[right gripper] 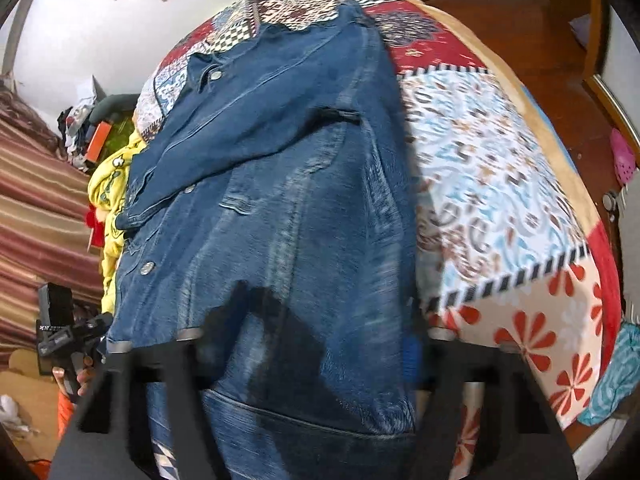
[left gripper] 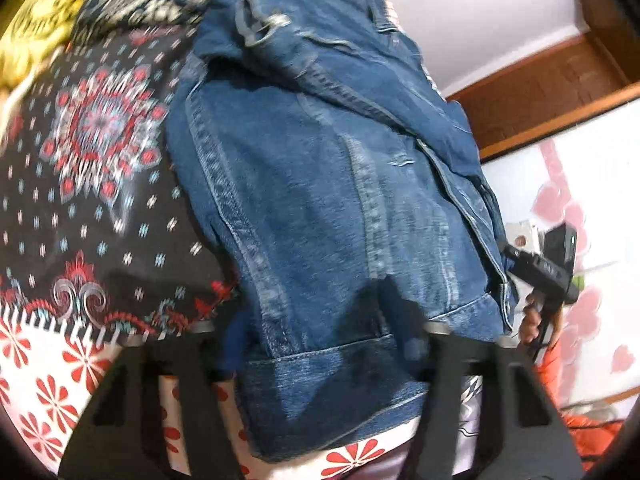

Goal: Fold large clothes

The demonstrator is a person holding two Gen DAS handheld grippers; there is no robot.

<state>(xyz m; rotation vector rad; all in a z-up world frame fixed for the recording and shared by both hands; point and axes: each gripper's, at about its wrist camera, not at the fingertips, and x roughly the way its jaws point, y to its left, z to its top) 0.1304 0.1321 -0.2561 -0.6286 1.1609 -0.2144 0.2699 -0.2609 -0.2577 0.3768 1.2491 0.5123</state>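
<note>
A blue denim jacket (left gripper: 320, 184) lies on a patchwork bedspread (left gripper: 92, 184), with a sleeve folded across its upper part. My left gripper (left gripper: 320, 328) stands wide open over the jacket's hem, one finger on each side of it. My right gripper (right gripper: 312, 340) is also wide open over the hem of the jacket (right gripper: 280, 184), from the other side. Neither holds cloth. The right gripper also shows in the left wrist view (left gripper: 540, 276), at the jacket's right edge. The left gripper shows in the right wrist view (right gripper: 68, 340), at the jacket's left edge.
Yellow clothing (right gripper: 112, 200) lies beyond the jacket's left side, and it shows in the left wrist view (left gripper: 36, 32) too. The bedspread (right gripper: 500, 184) runs to the bed's edge over a wooden floor (right gripper: 540, 40). A striped cloth (right gripper: 36, 208) is at the left.
</note>
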